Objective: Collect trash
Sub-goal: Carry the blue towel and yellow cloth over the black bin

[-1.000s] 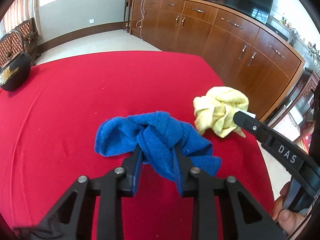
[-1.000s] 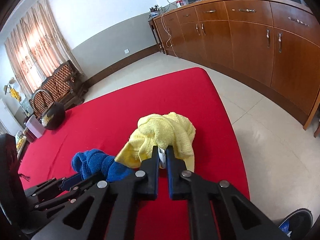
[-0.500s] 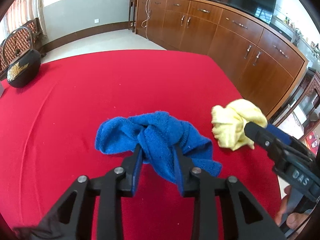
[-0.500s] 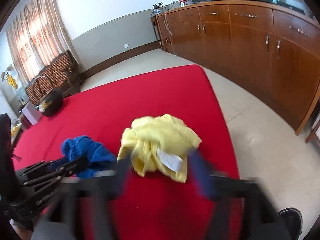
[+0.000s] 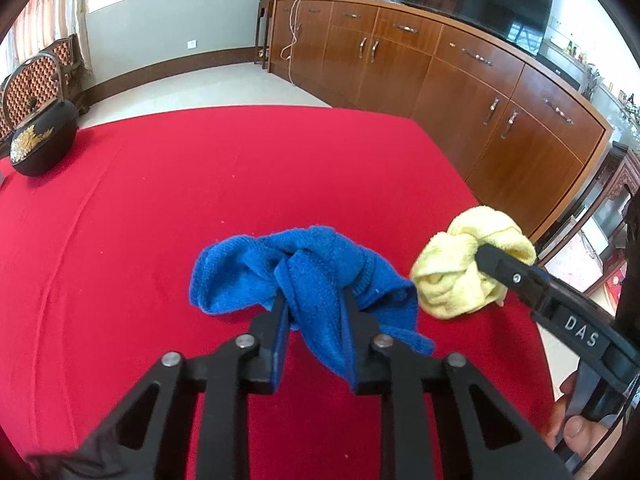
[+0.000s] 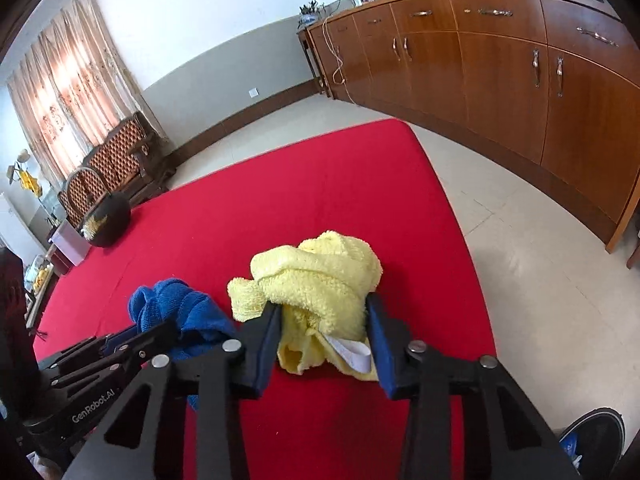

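On a red tablecloth (image 5: 200, 184), the left gripper (image 5: 314, 312) pinches a crumpled blue cloth (image 5: 312, 264) — jaws clamped on a fold. Just beside it, the right gripper (image 6: 324, 320) has just been closing around a bunched yellow cloth (image 6: 316, 276), pads pressing its sides.

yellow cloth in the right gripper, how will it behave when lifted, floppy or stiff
Probably floppy: the yellow cloth is crumpled terry with soft folds, so loose ends would likely droop below the right gripper, whose jaws have just been closing around it. Likely light and not slippery, given its fuzzy pile. Its white tag may dangle.
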`<action>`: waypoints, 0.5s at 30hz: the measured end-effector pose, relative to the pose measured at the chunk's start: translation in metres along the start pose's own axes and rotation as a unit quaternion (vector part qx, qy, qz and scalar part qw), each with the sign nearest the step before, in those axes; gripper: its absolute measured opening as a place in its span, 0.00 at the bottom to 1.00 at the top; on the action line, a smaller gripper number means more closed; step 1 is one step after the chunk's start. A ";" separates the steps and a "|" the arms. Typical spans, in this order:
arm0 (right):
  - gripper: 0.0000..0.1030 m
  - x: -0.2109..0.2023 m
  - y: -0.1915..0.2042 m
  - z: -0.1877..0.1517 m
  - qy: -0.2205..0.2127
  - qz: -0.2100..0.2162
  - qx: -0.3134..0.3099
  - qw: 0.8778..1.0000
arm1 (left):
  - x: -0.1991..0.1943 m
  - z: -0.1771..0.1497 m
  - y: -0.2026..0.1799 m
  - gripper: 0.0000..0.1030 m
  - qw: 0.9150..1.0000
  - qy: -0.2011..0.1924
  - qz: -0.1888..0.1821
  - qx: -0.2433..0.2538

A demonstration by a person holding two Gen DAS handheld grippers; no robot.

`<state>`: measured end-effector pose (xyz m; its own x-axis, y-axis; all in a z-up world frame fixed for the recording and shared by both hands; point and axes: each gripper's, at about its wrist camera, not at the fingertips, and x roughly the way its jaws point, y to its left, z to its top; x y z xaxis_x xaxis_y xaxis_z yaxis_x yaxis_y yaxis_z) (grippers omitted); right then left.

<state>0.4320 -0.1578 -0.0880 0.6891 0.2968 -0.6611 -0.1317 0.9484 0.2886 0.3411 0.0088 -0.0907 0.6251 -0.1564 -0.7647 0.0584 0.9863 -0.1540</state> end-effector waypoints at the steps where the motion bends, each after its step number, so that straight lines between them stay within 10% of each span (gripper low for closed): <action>1: 0.41 -0.005 0.000 0.000 -0.006 0.002 0.001 1.000 | -0.002 0.000 -0.002 0.22 1.000 -0.001 0.000 0.002; 15: 0.41 -0.090 -0.013 -0.042 -0.036 -0.016 0.023 0.999 | -0.059 -0.014 -0.037 0.20 0.998 -0.028 -0.031 0.040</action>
<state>0.3416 -0.1922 -0.0610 0.7423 0.2559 -0.6192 -0.0771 0.9507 0.3004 0.2913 -0.0190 -0.0487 0.6599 -0.2173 -0.7192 0.1597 0.9760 -0.1483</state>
